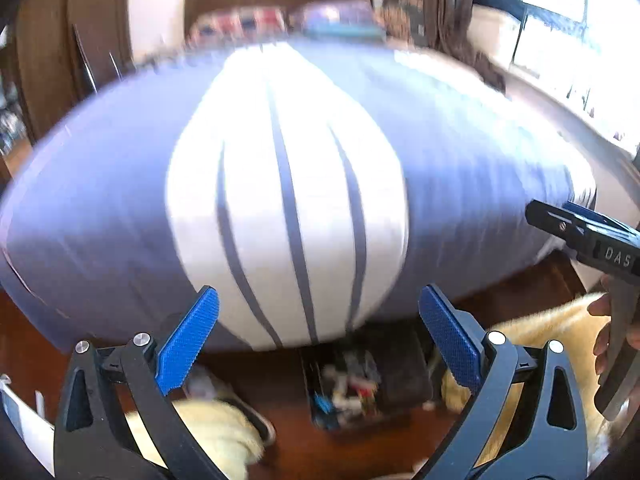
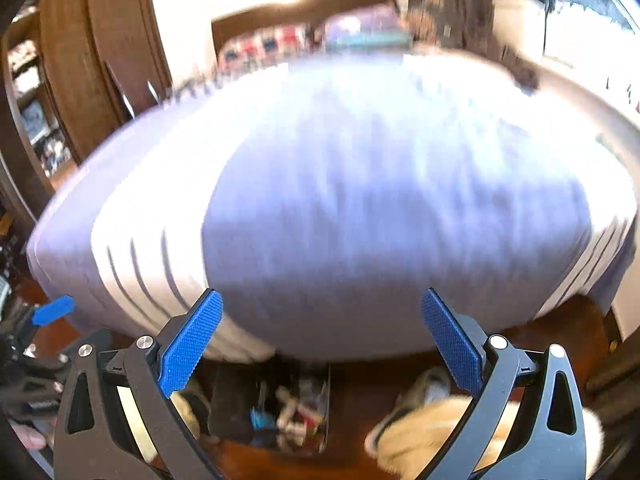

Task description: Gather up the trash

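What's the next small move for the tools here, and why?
Probably tip both tools down toward the bin on the floor at the foot of the bed. Left tool and right tool are both open, hold nothing, and point over the bedspread, where no loose trash shows. The frames are blurred, so steady first.

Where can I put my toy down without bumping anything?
The top of the bed looks bare, from its near edge back to the pillows by the headboard. The floor is crowded: a box of clutter sits by the bed's foot between two furry slippers.
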The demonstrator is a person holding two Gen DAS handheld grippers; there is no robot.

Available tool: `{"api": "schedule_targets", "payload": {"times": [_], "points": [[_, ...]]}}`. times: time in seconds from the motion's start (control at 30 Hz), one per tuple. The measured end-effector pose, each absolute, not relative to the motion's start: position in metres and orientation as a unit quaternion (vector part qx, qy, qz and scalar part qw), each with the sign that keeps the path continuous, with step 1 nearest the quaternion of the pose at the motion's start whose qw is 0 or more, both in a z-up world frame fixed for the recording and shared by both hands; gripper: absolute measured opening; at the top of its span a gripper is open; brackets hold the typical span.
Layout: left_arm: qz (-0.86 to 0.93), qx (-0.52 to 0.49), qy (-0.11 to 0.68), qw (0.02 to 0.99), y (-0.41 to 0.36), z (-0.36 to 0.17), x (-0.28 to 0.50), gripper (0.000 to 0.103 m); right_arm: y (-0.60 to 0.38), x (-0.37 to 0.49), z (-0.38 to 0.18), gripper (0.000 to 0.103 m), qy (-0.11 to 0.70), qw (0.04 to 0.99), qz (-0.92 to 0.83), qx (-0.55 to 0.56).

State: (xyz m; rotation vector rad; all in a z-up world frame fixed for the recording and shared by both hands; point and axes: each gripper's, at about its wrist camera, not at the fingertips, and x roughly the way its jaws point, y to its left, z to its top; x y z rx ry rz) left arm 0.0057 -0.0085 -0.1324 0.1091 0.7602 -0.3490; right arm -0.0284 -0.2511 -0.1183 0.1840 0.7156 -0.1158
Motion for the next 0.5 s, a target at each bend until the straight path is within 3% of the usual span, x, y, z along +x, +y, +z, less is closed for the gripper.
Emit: {"api": "schedule_targets", "payload": {"times": [0.17, 0.5], "points": [[-0.156, 0.053, 0.281, 0.946, 0.0, -0.062, -0.009, 0.095, -0.249, -0.047, -0.055, 0.1, 0.265, 0.959, -0.071, 0.069], [-0.123, 0.044, 0.161, 0.978, 0.012, 0.015, -0.044, 0.095, -0.241, -0.082, 0.033, 0.1, 0.136, 0.985, -0.101, 0.015]]}}
